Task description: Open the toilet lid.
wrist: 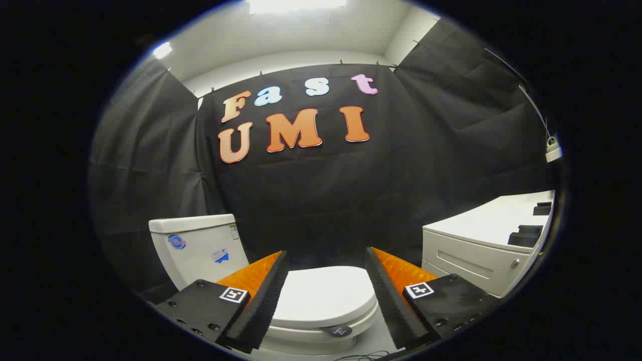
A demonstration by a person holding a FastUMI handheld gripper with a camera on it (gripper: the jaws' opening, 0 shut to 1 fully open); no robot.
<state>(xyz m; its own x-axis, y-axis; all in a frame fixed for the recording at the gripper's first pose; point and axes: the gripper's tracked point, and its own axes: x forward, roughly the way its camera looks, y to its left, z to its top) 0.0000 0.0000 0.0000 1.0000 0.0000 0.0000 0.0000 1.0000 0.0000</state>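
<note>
Gripper hovers level, pointing slightly down, its fingers spread wide and gripping nothing. Between them and just ahead lies the toilet lid, closed flat on the bowl, with a small dark tab at its front edge. Beyond the left finger stands the tank. Off right, a white cabinet; black cloth wall behind.

Booth evenly lit by a ceiling light panel blown out to white, second glare spot on the ceiling, toilet lid bright with soft shadow under its rim, dark cloth wall swallows detail, heavy fisheye curvature and slight softness toward edges, centre sharp.
</note>
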